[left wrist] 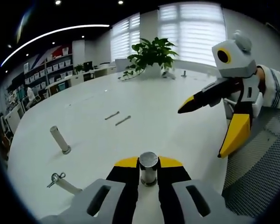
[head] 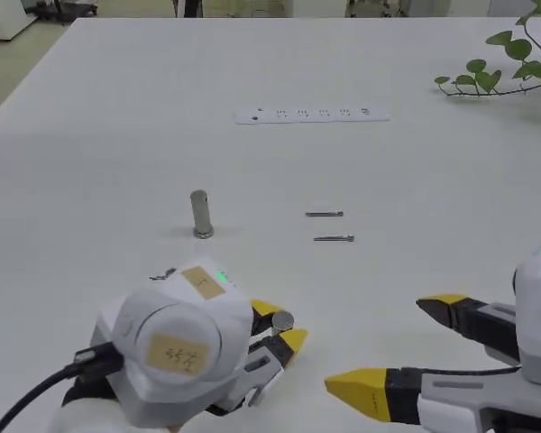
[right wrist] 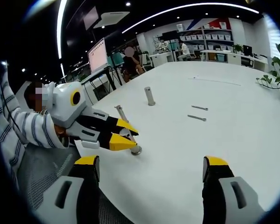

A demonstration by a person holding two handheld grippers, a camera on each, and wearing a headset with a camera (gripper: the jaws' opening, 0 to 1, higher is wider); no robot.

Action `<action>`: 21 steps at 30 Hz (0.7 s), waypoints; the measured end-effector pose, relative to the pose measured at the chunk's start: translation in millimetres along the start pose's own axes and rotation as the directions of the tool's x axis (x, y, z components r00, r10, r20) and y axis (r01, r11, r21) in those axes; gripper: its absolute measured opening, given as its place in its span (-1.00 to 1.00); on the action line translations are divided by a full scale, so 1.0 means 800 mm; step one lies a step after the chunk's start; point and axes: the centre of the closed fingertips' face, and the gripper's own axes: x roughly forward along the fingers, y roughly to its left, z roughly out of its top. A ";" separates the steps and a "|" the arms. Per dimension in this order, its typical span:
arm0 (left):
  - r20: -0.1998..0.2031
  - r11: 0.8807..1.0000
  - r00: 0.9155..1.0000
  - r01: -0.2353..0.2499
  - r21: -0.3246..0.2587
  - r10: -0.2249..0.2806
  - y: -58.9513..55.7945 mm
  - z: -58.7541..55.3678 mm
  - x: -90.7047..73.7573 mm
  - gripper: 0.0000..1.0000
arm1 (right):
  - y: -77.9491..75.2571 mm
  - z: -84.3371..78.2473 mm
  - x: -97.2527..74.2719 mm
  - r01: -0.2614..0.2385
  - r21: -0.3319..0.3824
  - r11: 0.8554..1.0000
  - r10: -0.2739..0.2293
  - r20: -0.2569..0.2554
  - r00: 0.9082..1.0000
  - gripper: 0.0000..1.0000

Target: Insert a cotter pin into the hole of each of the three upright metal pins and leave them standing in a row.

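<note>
**Head view.** Near left, the grey-white left gripper (head: 282, 325) has its yellow-tipped black tongs pinching a short silvery metal pin (head: 282, 319), whose round flat end faces up. A second silvery pin (head: 201, 215) stands upright on its flanged foot, farther off on the plain white surface (head: 99, 135). To its right lie one thin metal cotter pin (head: 325, 214) and another cotter pin (head: 334, 238), parallel and apart. Near right, the right gripper (head: 397, 347) has its tongs spread wide. A white power strip (head: 311, 115) lies far centre, and a green leafy plant (head: 514, 72) reaches in at far right.

**Left gripper view.** The held pin (left wrist: 148, 168) sits between the yellow tips. The standing pin (left wrist: 60, 140) is to the left. Nearer, a third pin (left wrist: 65, 183) carries a wire cotter pin through its top, and the gripper hides its lower part. The right gripper (left wrist: 200, 134) is to the right, with its tongs apart. Beyond are the plant (left wrist: 149, 51) and windows with blinds.

**Right gripper view.** The right gripper (right wrist: 150, 163) shows its own tongs wide apart. The left gripper (right wrist: 130, 138) grips the held pin (right wrist: 121, 114) tilted, flanged foot at the surface. Beyond are the standing pin (right wrist: 150, 95) and both loose cotter pins (right wrist: 199, 108) (right wrist: 196, 117). The room has shelves, monitors and ceiling lights.
</note>
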 end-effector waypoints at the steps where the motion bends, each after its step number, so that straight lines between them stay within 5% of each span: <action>1: 0.018 0.998 1.000 0.003 -0.058 -0.002 0.000 0.005 -0.001 -0.75 | 0.000 0.001 0.000 0.000 -0.001 1.000 0.000 0.001 1.000 0.81; 15: 0.074 0.999 0.997 0.035 0.015 -0.036 0.013 0.056 -0.025 -0.09 | -0.001 0.002 -0.003 0.005 -0.004 1.000 -0.005 0.001 1.000 0.81; 21: 0.068 0.996 0.995 0.068 0.051 -0.071 0.004 0.064 -0.037 0.42 | -0.002 0.002 -0.004 0.008 -0.005 1.000 -0.008 0.002 1.000 0.80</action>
